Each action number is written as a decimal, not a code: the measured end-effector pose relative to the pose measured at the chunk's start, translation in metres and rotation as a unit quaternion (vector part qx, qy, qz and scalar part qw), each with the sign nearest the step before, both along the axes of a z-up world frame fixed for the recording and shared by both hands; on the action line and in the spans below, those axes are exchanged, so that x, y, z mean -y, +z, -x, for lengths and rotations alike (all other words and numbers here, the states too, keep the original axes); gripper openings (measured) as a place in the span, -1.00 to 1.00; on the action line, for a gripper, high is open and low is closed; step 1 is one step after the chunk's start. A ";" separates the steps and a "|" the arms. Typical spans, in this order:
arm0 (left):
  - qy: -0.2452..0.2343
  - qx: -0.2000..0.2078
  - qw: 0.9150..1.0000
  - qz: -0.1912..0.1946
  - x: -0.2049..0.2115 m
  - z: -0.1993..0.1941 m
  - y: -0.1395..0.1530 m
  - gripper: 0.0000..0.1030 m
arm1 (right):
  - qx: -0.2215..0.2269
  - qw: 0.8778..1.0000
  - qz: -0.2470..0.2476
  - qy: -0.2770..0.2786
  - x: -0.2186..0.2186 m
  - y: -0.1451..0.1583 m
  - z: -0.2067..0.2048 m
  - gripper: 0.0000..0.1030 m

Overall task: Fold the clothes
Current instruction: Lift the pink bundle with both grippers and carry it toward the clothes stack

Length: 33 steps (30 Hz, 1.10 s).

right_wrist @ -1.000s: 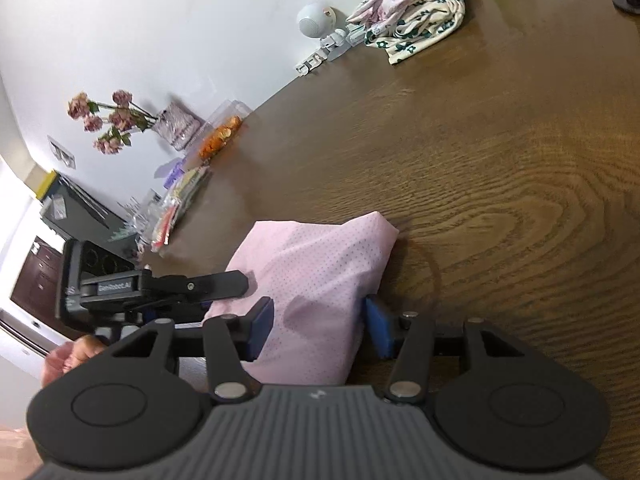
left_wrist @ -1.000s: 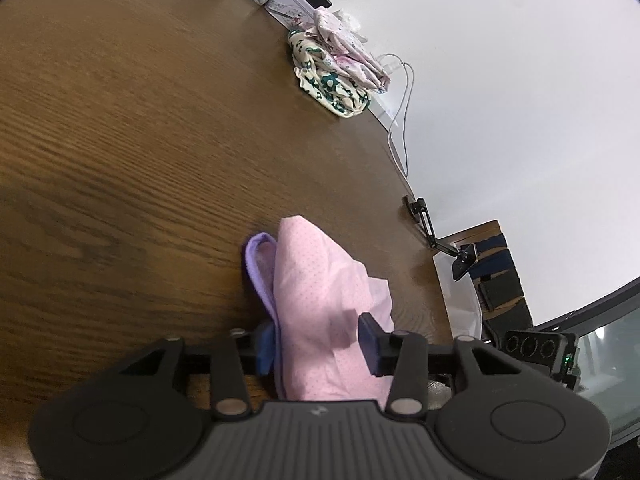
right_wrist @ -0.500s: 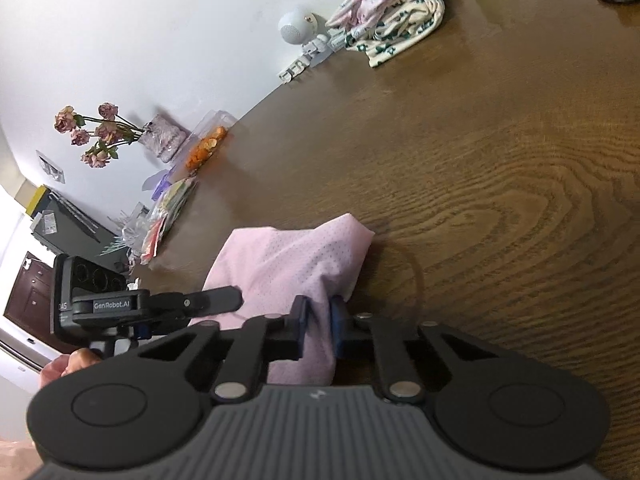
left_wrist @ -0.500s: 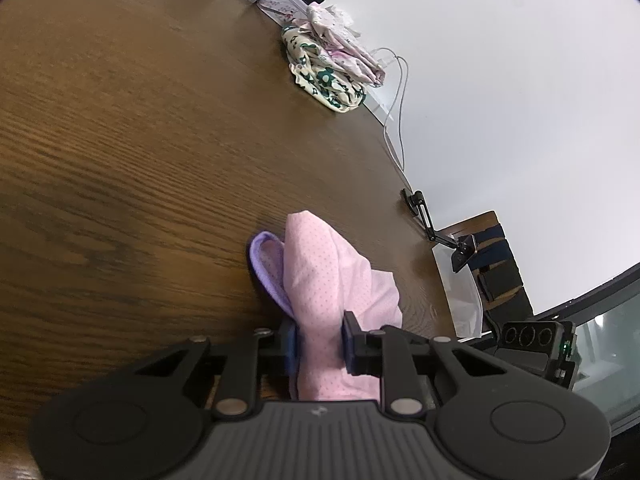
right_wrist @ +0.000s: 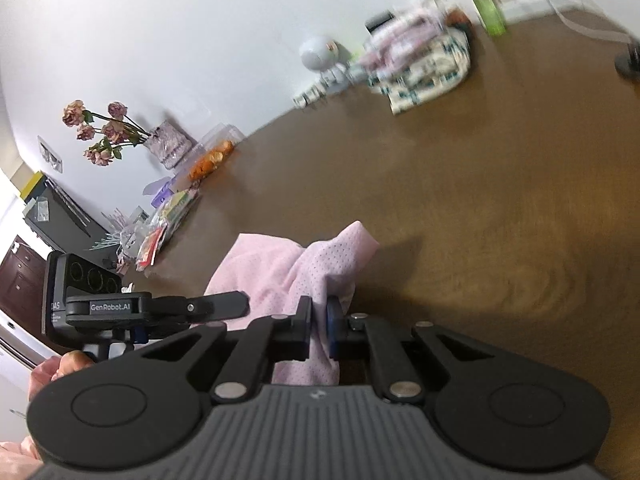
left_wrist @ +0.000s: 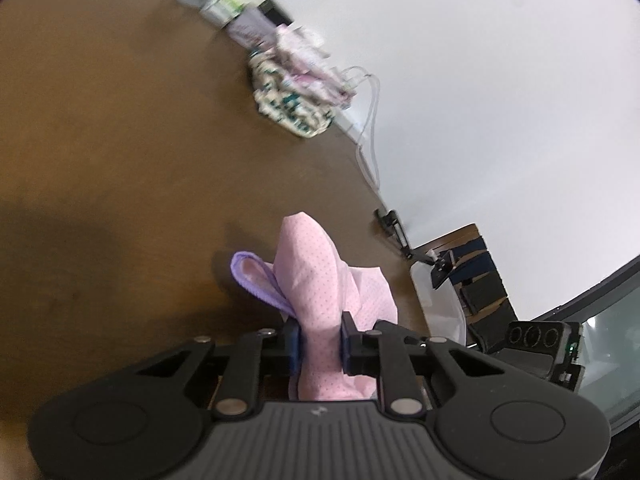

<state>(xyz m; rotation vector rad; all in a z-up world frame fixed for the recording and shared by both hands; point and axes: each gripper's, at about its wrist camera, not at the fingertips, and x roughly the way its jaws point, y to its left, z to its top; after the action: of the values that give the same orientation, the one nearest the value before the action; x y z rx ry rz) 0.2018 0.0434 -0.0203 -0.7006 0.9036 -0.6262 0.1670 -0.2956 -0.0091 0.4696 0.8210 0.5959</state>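
Note:
A pink dotted garment (left_wrist: 308,264) with a purple trim (left_wrist: 256,276) lies bunched on the brown wooden table (left_wrist: 120,160). My left gripper (left_wrist: 320,336) pinches a thick fold of its near edge, jaws still closing, pads pressing the cloth. In the right wrist view the same garment (right_wrist: 280,264) rises in a peak. There my right gripper (right_wrist: 318,320) is shut on a thin fold of it. Both held ends are lifted off the table. The left gripper's body (right_wrist: 120,308) shows at the left, held by a person's hand (right_wrist: 60,368).
A stack of folded patterned clothes (left_wrist: 296,96) (right_wrist: 420,68) sits at the table's far edge by the wall. Dried flowers (right_wrist: 104,128), snack packets (right_wrist: 168,216), a green bottle (right_wrist: 486,0) and a white cable (left_wrist: 368,136) line that edge. A chair (left_wrist: 472,264) stands beyond the right corner.
Both grippers went from open around the garment's near edge to shut on it. Both then rose, pulling the cloth up into a peak.

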 end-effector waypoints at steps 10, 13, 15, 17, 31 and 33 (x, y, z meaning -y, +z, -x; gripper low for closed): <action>0.010 0.076 0.997 -0.025 0.021 -0.047 0.073 -0.67 | 0.093 0.994 0.053 -0.019 0.002 0.078 -0.031 -0.91; 0.020 0.096 0.994 -0.041 0.030 -0.068 0.099 -0.67 | 0.123 0.990 0.066 -0.029 0.003 0.102 -0.047 -0.91; 0.027 0.109 0.992 -0.054 0.037 -0.085 0.116 -0.67 | 0.135 0.987 0.075 -0.036 0.004 0.116 -0.063 -0.92; 0.037 0.121 0.990 -0.064 0.044 -0.101 0.130 -0.67 | 0.148 0.984 0.087 -0.044 0.002 0.130 -0.079 -0.92; 0.082 0.108 0.990 -0.036 0.081 -0.260 0.145 -0.67 | 0.155 0.979 0.106 -0.080 0.005 0.167 -0.245 -0.92; 0.085 0.098 0.991 -0.036 0.093 -0.282 0.132 -0.67 | 0.146 0.980 0.107 -0.079 0.006 0.160 -0.270 -0.92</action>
<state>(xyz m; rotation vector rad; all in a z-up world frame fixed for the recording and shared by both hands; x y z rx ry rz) 0.4839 -0.0494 0.1120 -0.6310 0.6743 -0.4989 0.4374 -0.3019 0.1505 0.2404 0.5524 0.4110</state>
